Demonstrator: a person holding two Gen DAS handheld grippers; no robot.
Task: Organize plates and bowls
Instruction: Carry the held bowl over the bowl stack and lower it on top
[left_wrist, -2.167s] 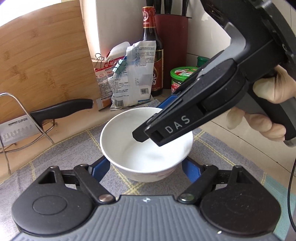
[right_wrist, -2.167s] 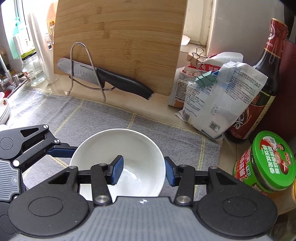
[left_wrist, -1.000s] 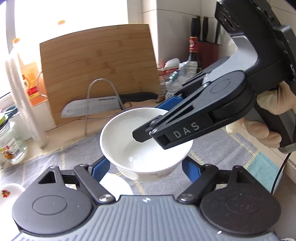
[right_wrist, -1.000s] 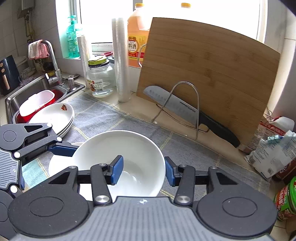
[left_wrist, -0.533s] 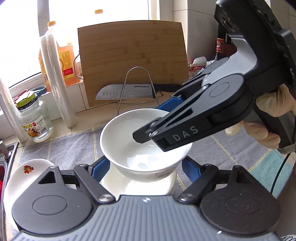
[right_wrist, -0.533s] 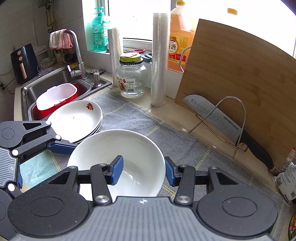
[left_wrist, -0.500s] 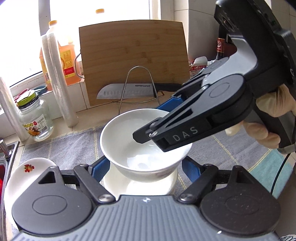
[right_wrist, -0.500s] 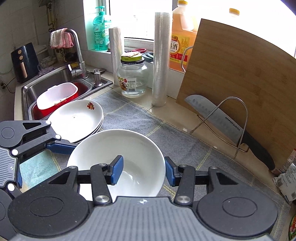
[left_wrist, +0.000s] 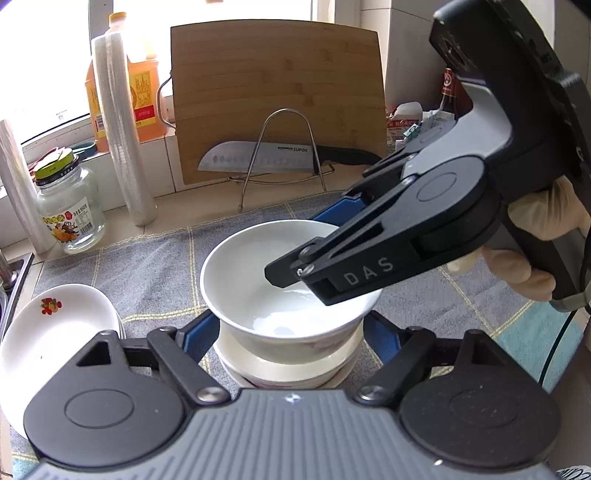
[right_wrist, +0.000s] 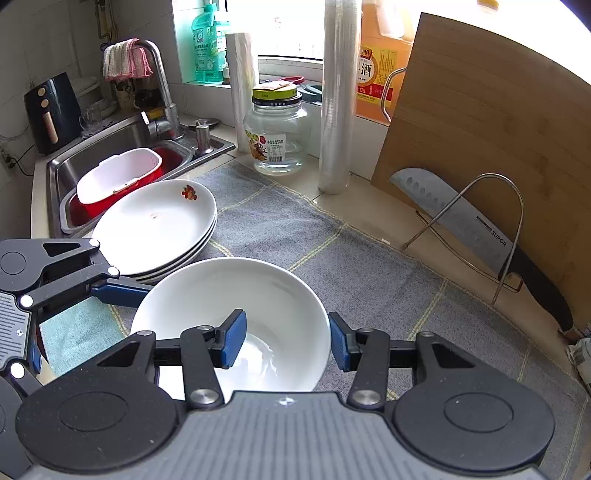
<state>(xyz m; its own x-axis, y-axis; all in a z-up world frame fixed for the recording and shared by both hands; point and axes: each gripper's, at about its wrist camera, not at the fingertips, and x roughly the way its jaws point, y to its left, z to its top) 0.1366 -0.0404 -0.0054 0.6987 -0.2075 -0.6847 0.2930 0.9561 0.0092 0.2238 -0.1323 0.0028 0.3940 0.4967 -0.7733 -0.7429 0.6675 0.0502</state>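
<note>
A white bowl (left_wrist: 243, 269) sits in a second white bowl (left_wrist: 280, 371) on the grey mat. My left gripper (left_wrist: 291, 338) has its blue pads on both sides of the top bowl's body. My right gripper (right_wrist: 284, 343) pinches the bowl's (right_wrist: 229, 291) near rim, one pad inside and one outside. It shows in the left wrist view as a black arm marked DAS (left_wrist: 369, 254). A stack of white plates (right_wrist: 155, 225) with a small fish print lies to the left, also in the left wrist view (left_wrist: 51, 332).
A knife on a wire stand (right_wrist: 465, 225) leans by a bamboo board (right_wrist: 491, 129) at the back. A glass jar (right_wrist: 275, 133), film rolls (right_wrist: 336, 96) and an oil bottle (right_wrist: 376, 62) line the window ledge. The sink (right_wrist: 122, 158) holds a red and white tub.
Both grippers carried the bowl left from beside the packets and sauce bottle to the plate stack, and lowered it into the second bowl.
</note>
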